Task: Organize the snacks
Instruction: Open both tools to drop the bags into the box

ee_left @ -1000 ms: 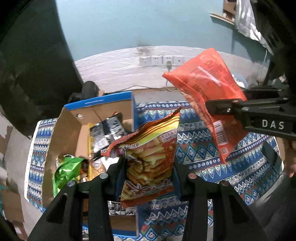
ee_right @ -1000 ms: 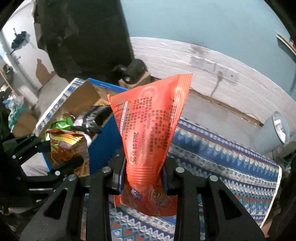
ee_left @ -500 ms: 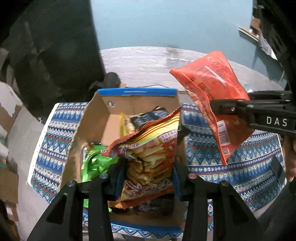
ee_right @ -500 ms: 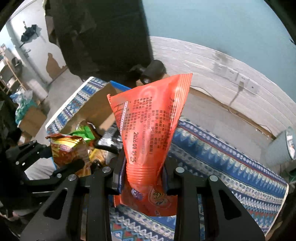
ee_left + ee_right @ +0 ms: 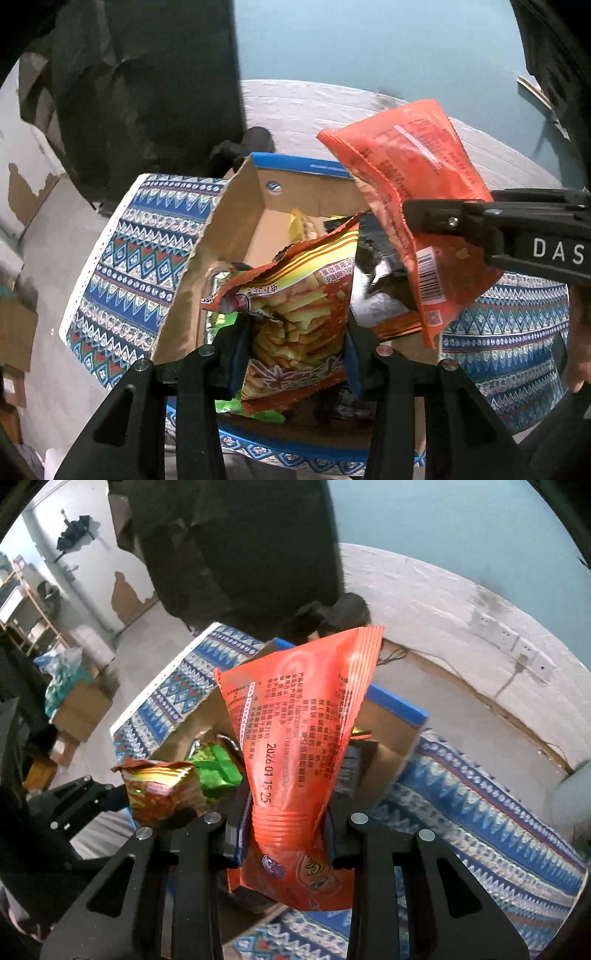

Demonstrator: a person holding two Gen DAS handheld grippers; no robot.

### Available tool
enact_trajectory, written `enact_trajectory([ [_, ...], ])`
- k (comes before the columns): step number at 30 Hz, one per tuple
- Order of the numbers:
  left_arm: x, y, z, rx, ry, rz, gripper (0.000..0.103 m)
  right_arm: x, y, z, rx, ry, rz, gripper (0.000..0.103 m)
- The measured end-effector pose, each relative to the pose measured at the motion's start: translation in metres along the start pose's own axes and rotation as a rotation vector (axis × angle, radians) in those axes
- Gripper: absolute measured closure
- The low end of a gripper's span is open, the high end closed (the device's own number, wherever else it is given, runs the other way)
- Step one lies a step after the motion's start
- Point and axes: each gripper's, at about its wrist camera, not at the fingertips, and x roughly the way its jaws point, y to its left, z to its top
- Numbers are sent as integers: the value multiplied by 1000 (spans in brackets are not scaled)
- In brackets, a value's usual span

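My left gripper (image 5: 295, 350) is shut on a yellow and orange fries snack bag (image 5: 299, 310) and holds it over the open cardboard box (image 5: 236, 229). My right gripper (image 5: 284, 834) is shut on an orange snack bag (image 5: 295, 738), also above the box; this bag (image 5: 410, 184) and the right gripper show at the right of the left wrist view. The box (image 5: 391, 738) has a blue rim and holds a green packet (image 5: 218, 768), a black packet (image 5: 380, 258) and a yellow one. The fries bag (image 5: 159, 790) shows at the left of the right wrist view.
The box sits on a table with a blue patterned cloth (image 5: 136, 254). A white wall base with sockets (image 5: 517, 646) and a grey bin (image 5: 569, 797) lie beyond. Cardboard boxes (image 5: 81, 709) stand on the floor at the left. A dark shape (image 5: 147, 74) looms behind the table.
Both grippers have moved left with their bags and now hang over the open box, which has come to the middle of both views.
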Motion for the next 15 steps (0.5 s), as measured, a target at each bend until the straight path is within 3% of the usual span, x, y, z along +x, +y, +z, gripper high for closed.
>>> enact_trajectory([
  [2,1,3,0,-18,8,-3,59,5,4,4,12,-1,12,67],
  [9,-3,12,-1,-55,12,29,30,0,9,6,26,-29,17,55],
  [13,-13,11,-2,-55,0,33,27,-8,6,7,32,-53,25,38],
  [15,-18,10,-3,-53,-6,23,25,-14,6,7,29,-73,21,35],
])
